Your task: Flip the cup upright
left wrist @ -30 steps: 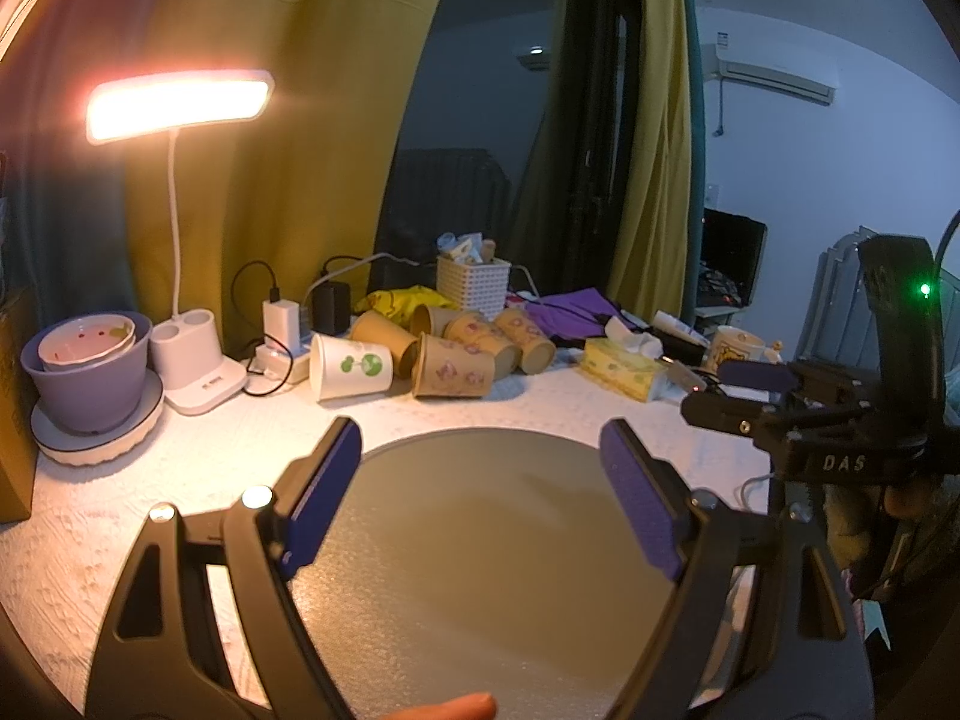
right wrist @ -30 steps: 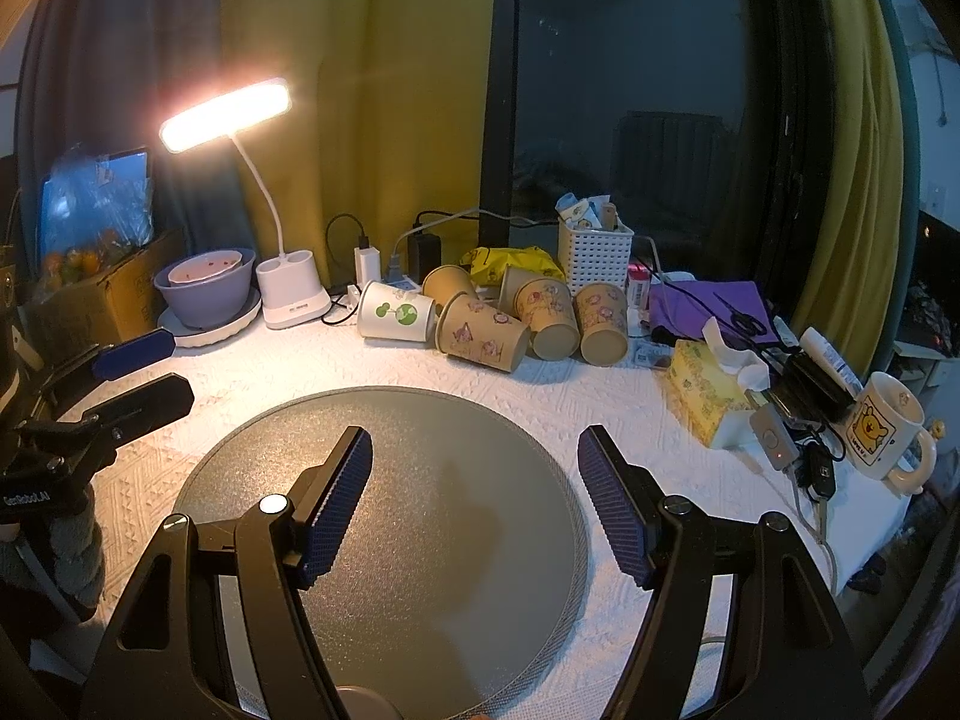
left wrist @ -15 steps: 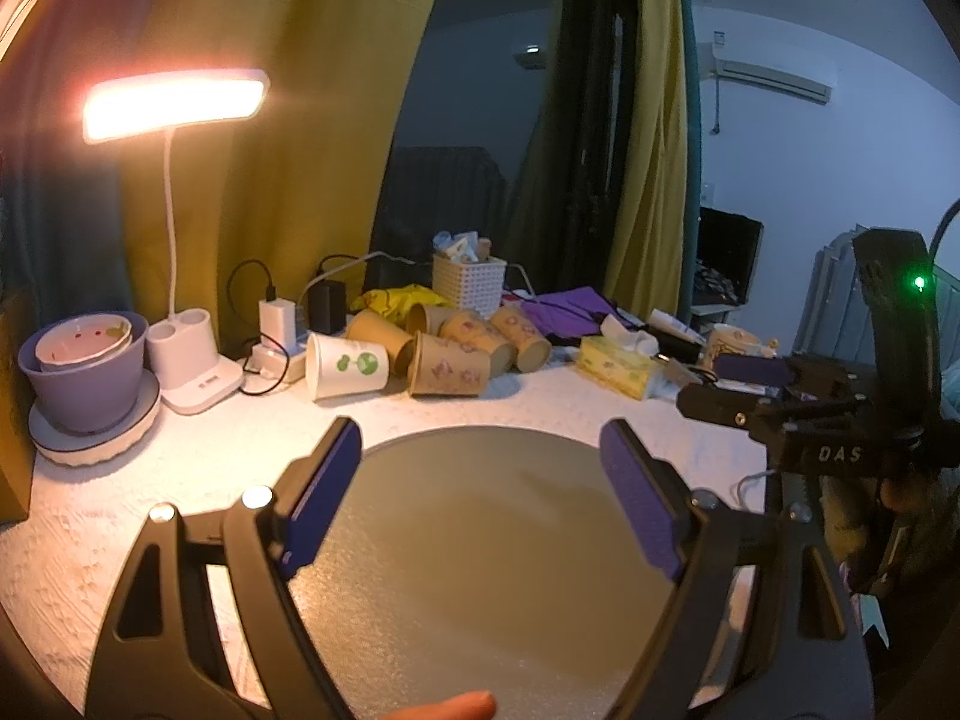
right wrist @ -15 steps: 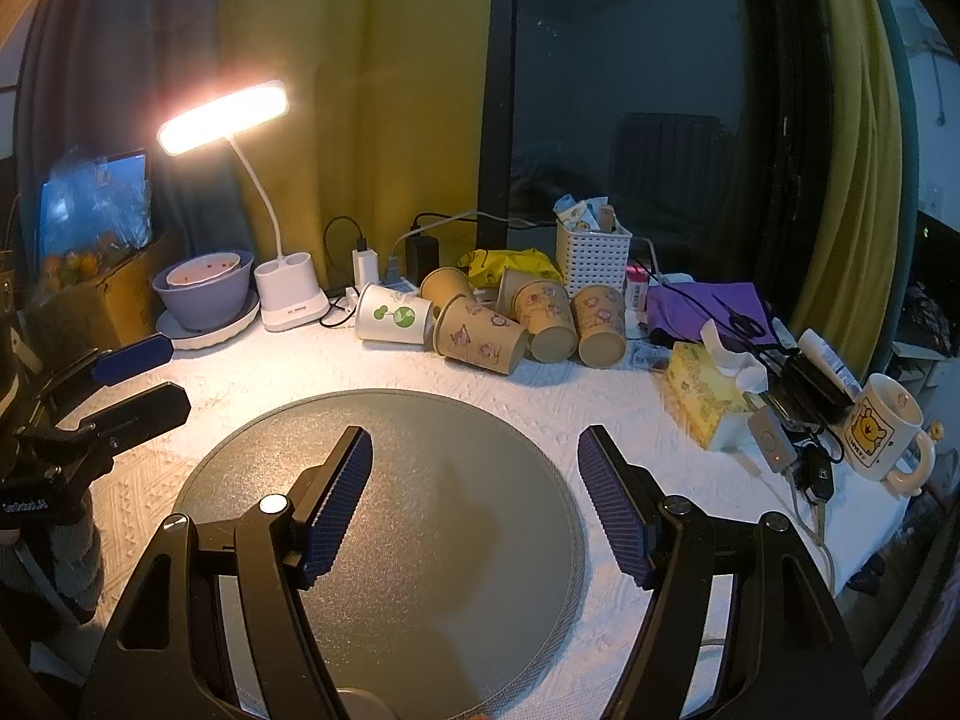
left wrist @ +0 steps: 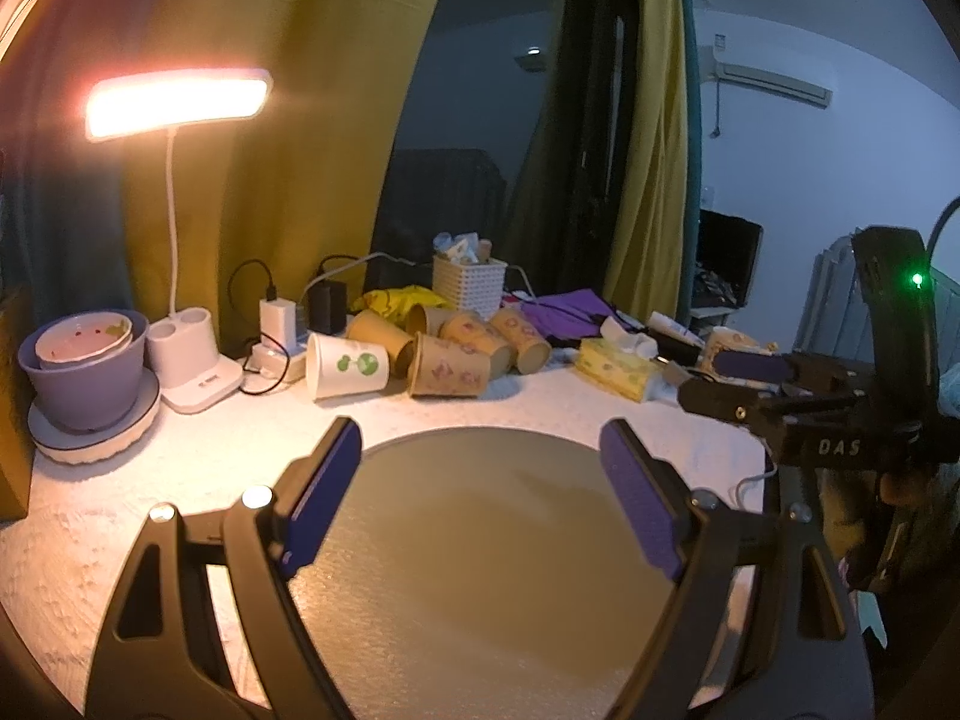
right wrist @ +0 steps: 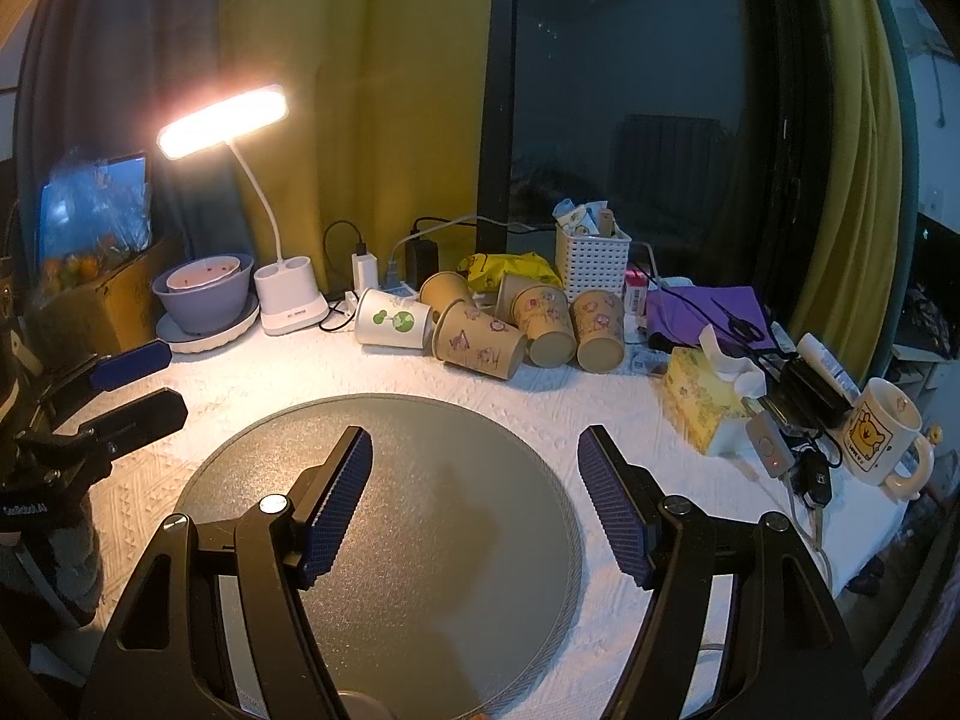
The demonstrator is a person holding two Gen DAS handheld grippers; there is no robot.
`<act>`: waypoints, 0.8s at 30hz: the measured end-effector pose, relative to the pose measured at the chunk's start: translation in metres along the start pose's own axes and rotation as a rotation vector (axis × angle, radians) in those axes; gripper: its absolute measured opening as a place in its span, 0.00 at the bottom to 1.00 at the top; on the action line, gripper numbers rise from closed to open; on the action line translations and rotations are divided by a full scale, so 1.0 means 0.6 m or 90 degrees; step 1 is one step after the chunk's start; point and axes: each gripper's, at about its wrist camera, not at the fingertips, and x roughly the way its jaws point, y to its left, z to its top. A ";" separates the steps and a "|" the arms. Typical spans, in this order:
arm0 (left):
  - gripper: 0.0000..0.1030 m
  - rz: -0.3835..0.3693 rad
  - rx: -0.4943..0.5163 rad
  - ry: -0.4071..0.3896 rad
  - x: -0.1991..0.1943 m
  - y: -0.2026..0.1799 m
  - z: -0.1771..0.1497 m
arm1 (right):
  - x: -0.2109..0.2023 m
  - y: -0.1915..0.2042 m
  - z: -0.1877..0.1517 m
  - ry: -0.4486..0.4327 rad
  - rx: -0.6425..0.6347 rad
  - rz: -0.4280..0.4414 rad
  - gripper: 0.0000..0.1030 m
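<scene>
My left gripper [left wrist: 480, 480] fingers spread wide and empty, my right gripper [right wrist: 474, 492] likewise, both above the round mat [right wrist: 420, 480], paper cups [right wrist: 480, 342] lying tipped at frame centre on the table [right wrist: 600, 414]

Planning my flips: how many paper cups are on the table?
6, all tipped near the basket: one white cup, two plain brown cups behind, three patterned cups right of it. Others may hide.

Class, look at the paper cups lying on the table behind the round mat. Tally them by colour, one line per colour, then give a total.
White cup with green print: 1
Brown paper cups: 5
Total: 6 cups, all on their sides, none upright. Both grippers hover with jaws open, holding nothing.
</scene>
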 end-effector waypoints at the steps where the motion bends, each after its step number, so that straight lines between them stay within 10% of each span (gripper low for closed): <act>1: 0.80 0.000 -0.001 -0.001 -0.001 0.001 0.000 | 0.000 0.000 0.000 0.000 0.000 0.000 0.72; 24: 0.80 0.034 -0.031 0.092 0.076 0.020 -0.014 | 0.069 -0.069 0.021 0.012 0.021 0.041 0.72</act>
